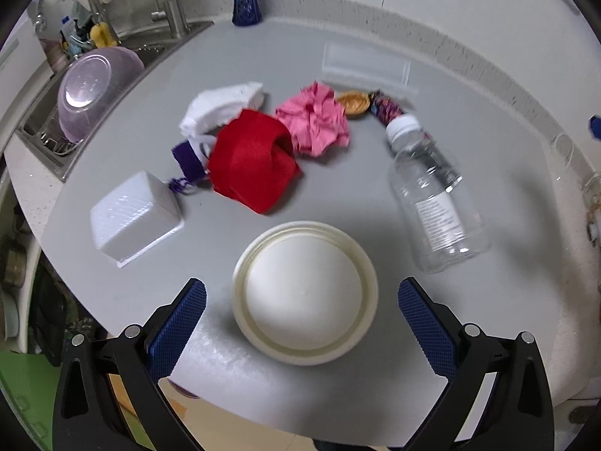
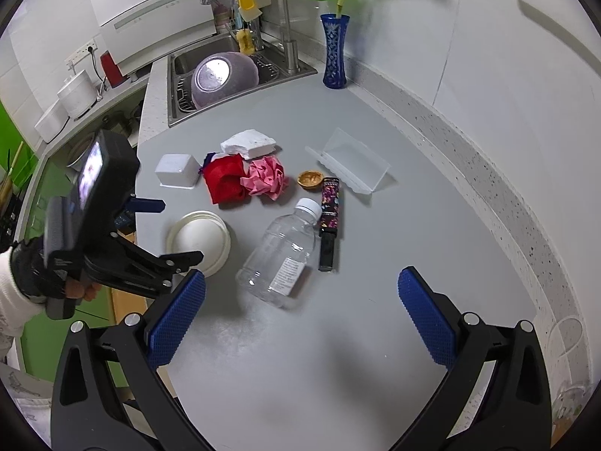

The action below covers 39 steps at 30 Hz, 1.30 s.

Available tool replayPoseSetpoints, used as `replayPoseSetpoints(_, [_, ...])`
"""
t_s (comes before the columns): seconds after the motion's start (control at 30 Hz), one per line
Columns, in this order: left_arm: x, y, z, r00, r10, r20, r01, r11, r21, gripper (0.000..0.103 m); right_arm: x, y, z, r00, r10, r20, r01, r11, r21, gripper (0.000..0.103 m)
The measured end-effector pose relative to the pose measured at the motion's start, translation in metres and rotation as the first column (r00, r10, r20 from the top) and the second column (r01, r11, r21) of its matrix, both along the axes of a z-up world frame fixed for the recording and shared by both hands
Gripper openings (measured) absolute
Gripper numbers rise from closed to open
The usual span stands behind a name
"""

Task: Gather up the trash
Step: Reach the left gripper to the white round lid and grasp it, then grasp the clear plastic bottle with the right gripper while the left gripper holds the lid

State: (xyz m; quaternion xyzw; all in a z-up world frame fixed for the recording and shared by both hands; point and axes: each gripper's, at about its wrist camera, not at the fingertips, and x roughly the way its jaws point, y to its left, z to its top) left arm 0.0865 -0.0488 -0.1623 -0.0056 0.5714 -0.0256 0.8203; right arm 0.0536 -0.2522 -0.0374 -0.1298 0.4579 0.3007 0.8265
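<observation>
Your left gripper point(image 1: 302, 300) is spread wide, straddling the upturned bowl point(image 1: 305, 293) at the near counter point(image 1: 112, 173) edge, not touching it. The bowl looks like light, thin, stiff plastic with a smooth dome that'll slip, so pinch across the rim point(image 1: 370, 263), not the dome. Your right gripper point(image 2: 302, 300) is also spread and empty, near the base of the bottle point(image 2: 280, 255), which lies on its side. It looks empty and crushable and will roll, so take it mid-body, gently.
</observation>
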Motion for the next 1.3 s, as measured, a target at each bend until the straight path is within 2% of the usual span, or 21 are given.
replayPoseSetpoints(0.4, [0.009,-0.009,-0.036,0.999,0.005,-0.043,-0.004,0.999,0.046,0.098,0.010,-0.007,-0.011,1.000,-0.006,-0.029,0.006,1.000,-0.009,0.100])
replayPoseSetpoints(0.47, [0.008,-0.008,-0.041,0.998,0.014,-0.059,-0.012,0.999,0.029,0.098,0.010,-0.006,-0.012,1.000,-0.005,-0.030,0.005,1.000,-0.008,0.100])
replayPoseSetpoints(0.5, [0.008,-0.007,-0.042,0.998,0.017,-0.061,-0.016,1.000,0.018,0.094,0.010,-0.006,-0.012,1.000,-0.005,-0.031,0.004,1.000,-0.007,0.100])
replayPoseSetpoints(0.67, [0.003,-0.004,-0.039,0.999,0.014,-0.047,-0.014,1.000,-0.008,0.094,0.011,-0.004,-0.015,0.999,-0.008,-0.035,0.008,1.000,-0.005,0.100])
replayPoseSetpoints(0.87, [-0.010,0.009,-0.012,1.000,0.020,0.002,-0.020,1.000,-0.015,0.094,0.011,0.005,-0.023,0.998,-0.036,-0.044,0.035,0.999,-0.016,0.100])
replayPoseSetpoints(1.17, [-0.027,0.032,0.047,0.996,0.021,0.092,-0.021,1.000,0.001,0.094,0.023,0.036,-0.046,0.986,-0.116,-0.116,0.115,0.993,-0.015,0.100])
replayPoseSetpoints(1.3, [-0.030,0.039,0.063,0.992,0.029,0.120,-0.029,1.000,0.002,0.094,0.033,0.053,-0.065,0.974,-0.163,-0.159,0.159,0.987,-0.039,0.100])
